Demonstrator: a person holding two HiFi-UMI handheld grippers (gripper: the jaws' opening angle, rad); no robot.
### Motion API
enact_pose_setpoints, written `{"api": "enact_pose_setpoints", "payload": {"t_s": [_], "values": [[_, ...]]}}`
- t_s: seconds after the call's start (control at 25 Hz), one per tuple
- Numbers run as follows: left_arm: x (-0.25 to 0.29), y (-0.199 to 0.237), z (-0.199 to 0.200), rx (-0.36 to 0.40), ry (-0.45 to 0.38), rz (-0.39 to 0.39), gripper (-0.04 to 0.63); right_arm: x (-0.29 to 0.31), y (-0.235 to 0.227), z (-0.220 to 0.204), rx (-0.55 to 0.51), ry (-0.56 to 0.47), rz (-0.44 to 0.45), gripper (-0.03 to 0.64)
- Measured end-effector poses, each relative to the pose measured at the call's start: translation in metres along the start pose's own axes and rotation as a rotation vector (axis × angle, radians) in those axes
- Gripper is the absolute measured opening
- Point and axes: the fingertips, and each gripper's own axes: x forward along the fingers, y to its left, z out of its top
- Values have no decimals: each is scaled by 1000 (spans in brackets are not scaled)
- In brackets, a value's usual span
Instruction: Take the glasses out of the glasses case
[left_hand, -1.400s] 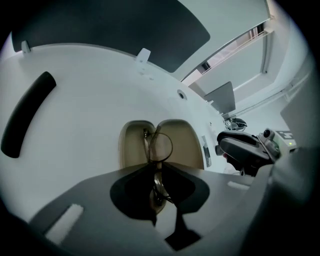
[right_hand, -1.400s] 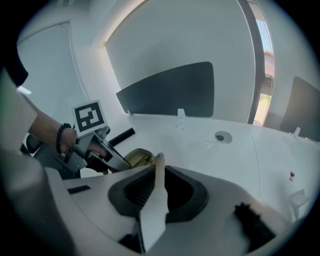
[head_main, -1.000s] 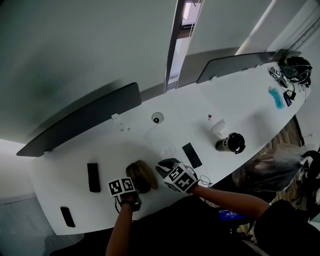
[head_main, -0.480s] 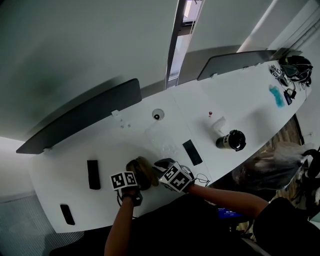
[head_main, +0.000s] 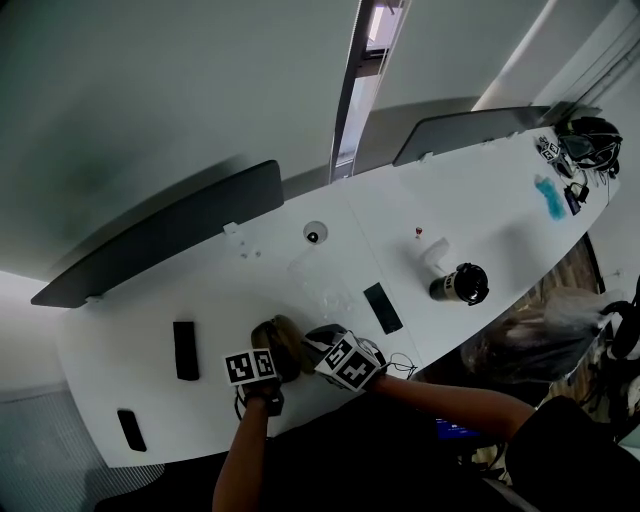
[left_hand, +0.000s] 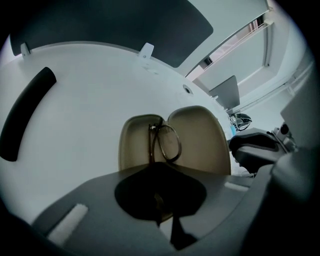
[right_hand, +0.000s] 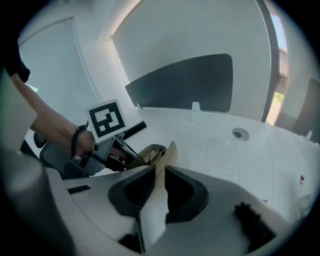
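Left tool pinched fully closed on the near end of the thin brown-rimmed glasses, apparently to lift them. Glasses stand on edge along the hinge of the open tan clamshell case, near the white surface's near edge. Right tool clamps one half's rim, likely steadying the case.

Long white counter, curved front edge, w/ dark grey divider panels along the back. Near end, L to R: small black oblong block by the corner, longer black oblong bar, tan oval glasses case lying open, flat black rectangular slab. Mid: round grey cable port, tiny red item, small white obj. just beside a dark cylindrical mug. Far end: blue item, black cable tangle.
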Motion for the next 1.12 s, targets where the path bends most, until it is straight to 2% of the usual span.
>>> {"api": "enact_pose_setpoints", "payload": {"t_s": [0.28, 0.48, 0.64, 0.8, 1.0, 1.12], "values": [[-17, -4, 3, -40, -94, -68, 2, -1, 3, -2, -20, 15, 1, 63], [-21, -7, 3, -58, -108, -91, 3, 1, 4, -2, -15, 19, 3, 63], [-12, -10, 7, -68, -84, -88, 8, 3, 6, 0, -15, 18, 5, 63], [-3, -3, 5, -61, -44, -44, 9, 1, 6, 1, -9, 12, 4, 63], [0, -2, 5, -60, -22, -48, 8, -1, 2, -3, 1, 15, -1, 64], [1, -2, 5, -29, 2, -29, 8, 1, 2, -4, 2, 19, 2, 63]]}}
